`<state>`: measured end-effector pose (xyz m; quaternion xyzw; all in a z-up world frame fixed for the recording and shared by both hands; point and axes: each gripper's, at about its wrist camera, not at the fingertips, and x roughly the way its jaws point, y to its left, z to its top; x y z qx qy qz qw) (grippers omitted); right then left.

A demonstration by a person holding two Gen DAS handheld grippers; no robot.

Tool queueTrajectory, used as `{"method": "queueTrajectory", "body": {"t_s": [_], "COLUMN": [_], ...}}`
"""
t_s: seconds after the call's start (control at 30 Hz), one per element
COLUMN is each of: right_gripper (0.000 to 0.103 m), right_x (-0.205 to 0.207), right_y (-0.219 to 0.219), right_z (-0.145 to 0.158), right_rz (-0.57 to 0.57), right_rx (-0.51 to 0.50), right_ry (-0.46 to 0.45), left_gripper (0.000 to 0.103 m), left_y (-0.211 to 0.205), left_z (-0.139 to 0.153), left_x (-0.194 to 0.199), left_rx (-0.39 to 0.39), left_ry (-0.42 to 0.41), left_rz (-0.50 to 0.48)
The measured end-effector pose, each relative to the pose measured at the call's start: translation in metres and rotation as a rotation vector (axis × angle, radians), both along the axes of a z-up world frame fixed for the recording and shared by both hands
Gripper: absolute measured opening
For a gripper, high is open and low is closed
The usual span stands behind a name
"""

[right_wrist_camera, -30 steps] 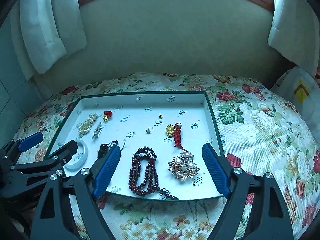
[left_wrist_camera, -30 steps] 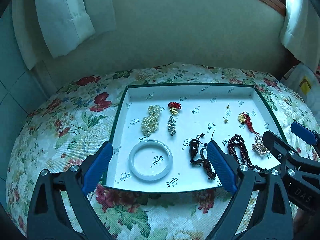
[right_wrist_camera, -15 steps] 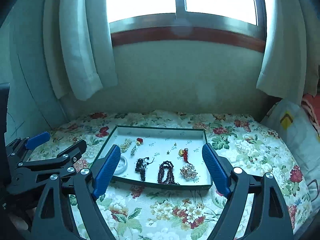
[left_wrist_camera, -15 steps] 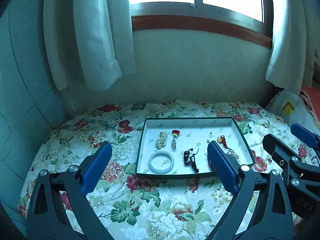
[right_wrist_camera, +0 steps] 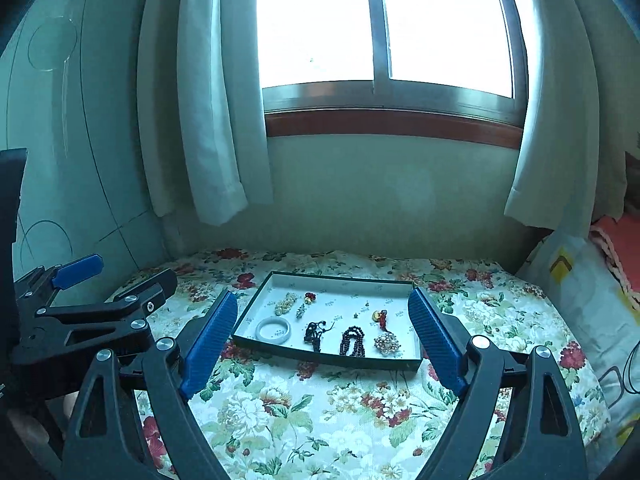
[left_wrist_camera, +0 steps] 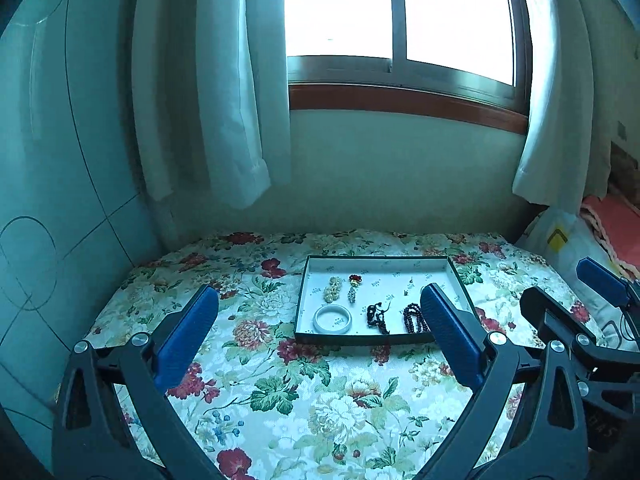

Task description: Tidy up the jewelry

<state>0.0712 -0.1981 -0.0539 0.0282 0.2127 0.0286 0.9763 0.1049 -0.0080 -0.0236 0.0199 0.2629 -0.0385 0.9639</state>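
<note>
A white tray with a dark green rim (left_wrist_camera: 300, 304) (right_wrist_camera: 248, 320) lies on the floral cloth. It holds a white bangle (left_wrist_camera: 333, 319) (right_wrist_camera: 273, 329), a pearl cluster (left_wrist_camera: 333, 289) (right_wrist_camera: 285, 303), a black cord pendant (left_wrist_camera: 376, 316) (right_wrist_camera: 314, 333), a dark red bead string (left_wrist_camera: 412, 317) (right_wrist_camera: 352, 341), a crystal brooch (right_wrist_camera: 387, 343), a gold charm with red tassel (right_wrist_camera: 380, 316) and small pieces. My left gripper (left_wrist_camera: 318, 328) and right gripper (right_wrist_camera: 322, 330) are open and empty, held back well short of the tray.
The floral-covered surface (left_wrist_camera: 288, 392) ends at a wall under a window with white curtains (left_wrist_camera: 224, 120). A pillow (right_wrist_camera: 592, 308) and orange fabric lie at the right. A tiled wall stands at the left.
Both grippers have pulled far back and up from the tray. The tray looks much smaller and the window has come into view. The jewelry has not moved.
</note>
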Motion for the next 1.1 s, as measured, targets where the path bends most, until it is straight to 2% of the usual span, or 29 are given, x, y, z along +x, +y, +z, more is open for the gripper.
{"method": "queueTrajectory", "body": {"t_s": [0.6, 1.1], "right_gripper": [0.086, 0.086], "right_x": [-0.045, -0.06], "right_y": [0.007, 0.011], "right_z": [0.025, 0.033], "right_rz": [-0.005, 0.0], "right_rx": [-0.01, -0.018], "right_ry": [-0.103, -0.127], "left_gripper": [0.101, 0.101], "left_y": [0.004, 0.007], "left_z": [0.029, 0.033], "left_x": [-0.046, -0.061], "left_rx": [0.005, 0.006], "left_ry": [-0.079, -0.094], "left_rz": [0.011, 0.011]}}
